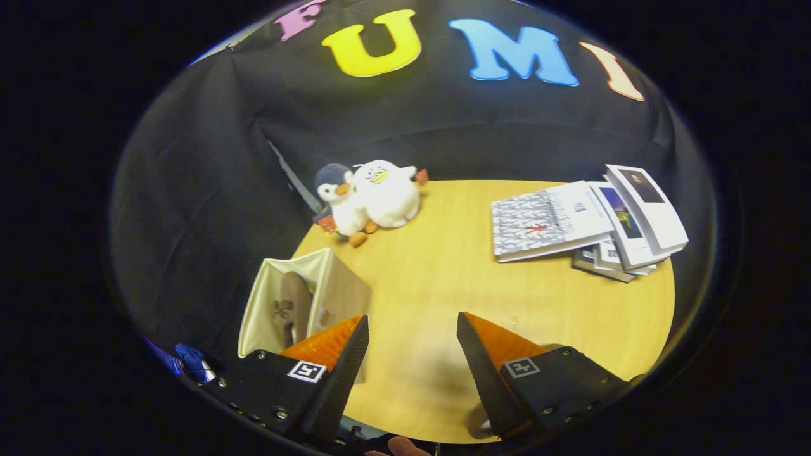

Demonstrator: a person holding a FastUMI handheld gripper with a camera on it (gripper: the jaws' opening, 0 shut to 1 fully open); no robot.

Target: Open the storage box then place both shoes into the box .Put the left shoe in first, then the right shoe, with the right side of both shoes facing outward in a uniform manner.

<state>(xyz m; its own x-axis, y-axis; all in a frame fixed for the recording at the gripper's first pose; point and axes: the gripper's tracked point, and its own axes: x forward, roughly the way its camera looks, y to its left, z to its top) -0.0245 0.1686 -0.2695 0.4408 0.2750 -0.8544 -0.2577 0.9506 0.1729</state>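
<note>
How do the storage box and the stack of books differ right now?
The storage box stands open just beyond the open gripper's left finger, with a shoe inside; the stack of books lies flat and fanned out far beyond the right finger. The box is plain cream; the books have printed covers. Both rest on the wooden table.

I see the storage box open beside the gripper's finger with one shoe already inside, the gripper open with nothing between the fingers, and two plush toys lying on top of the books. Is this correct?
Not quite. In the gripper view the plush toys lie on the bare table near the wall, apart from the books. The rest holds: the storage box is open with a shoe inside, and the gripper is open, holding nothing.
</note>
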